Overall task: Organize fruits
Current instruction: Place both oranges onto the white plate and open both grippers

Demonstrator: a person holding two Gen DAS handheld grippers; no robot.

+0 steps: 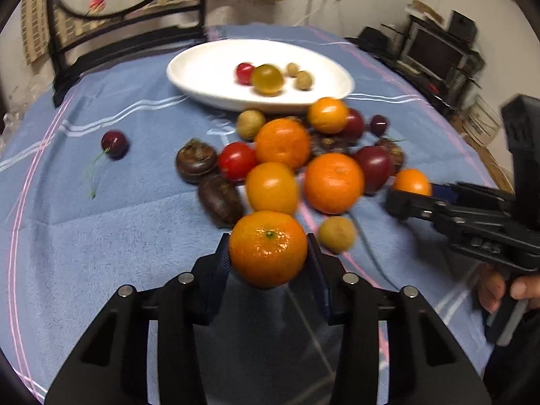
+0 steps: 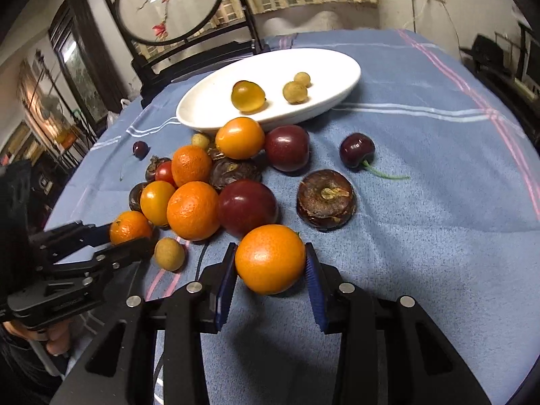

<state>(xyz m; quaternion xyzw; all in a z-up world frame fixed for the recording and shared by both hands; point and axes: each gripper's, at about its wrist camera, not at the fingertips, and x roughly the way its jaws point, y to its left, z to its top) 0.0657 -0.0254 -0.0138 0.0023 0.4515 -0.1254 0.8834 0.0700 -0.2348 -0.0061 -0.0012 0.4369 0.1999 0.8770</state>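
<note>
While the loose fruit pile (image 1: 297,165) lies heaped at mid-frame on the napped blue towel cloth (image 1: 101,236), the left gripper (image 1: 268,253) clamps a dimpled, glossy mandarin (image 1: 268,248) at lower centre. The right gripper (image 2: 270,263) pinches a smooth round orange fruit (image 2: 270,258) between ribbed blue pads (image 2: 312,276). The glazed white oval dish (image 2: 324,67), upper centre, holds a translucent amber fruit (image 2: 248,96) and two small tan ones.
</note>
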